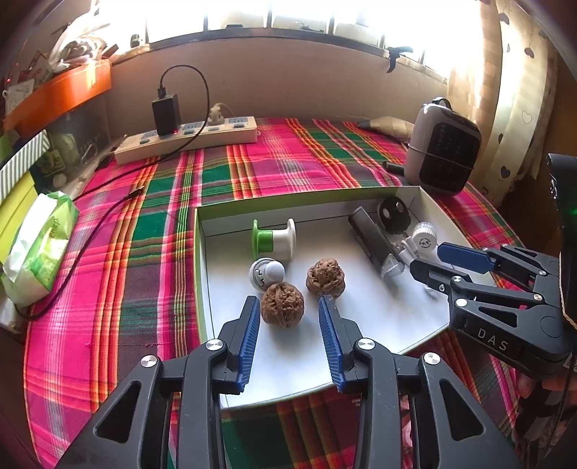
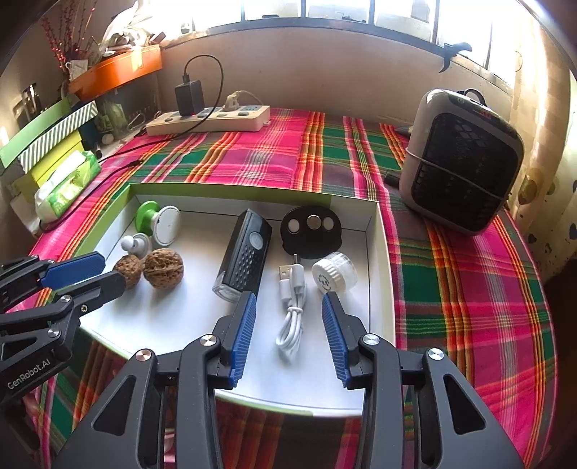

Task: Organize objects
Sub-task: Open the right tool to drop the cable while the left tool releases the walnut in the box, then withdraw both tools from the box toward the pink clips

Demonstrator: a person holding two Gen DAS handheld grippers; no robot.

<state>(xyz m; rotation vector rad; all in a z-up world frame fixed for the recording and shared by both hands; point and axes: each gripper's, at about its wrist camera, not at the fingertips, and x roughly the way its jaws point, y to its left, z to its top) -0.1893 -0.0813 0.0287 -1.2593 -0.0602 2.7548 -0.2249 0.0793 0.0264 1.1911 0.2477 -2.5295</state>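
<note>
**A lived-in room at home, by a window**

A plaid cloth (image 2: 468, 288) in pink, green and orange covers the surface beneath a bright window (image 2: 324, 11). A heart-print curtain (image 1: 519, 108), a power strip (image 1: 187, 139) with a plugged-in charger (image 1: 166, 113), a tissue pack (image 1: 39, 245), stacked gift boxes (image 2: 54, 144) and 1 small portable fan (image 2: 465, 162) all suggest domestic clutter.

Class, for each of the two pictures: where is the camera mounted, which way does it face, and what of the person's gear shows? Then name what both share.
Left wrist: on the left tool, facing the window, over two walnuts; the right tool shows at right.
Right wrist: on the right tool, over the white cable; the left tool shows at left.
Shared: white box, walnuts, black flashlight, power strip, heater.
</note>
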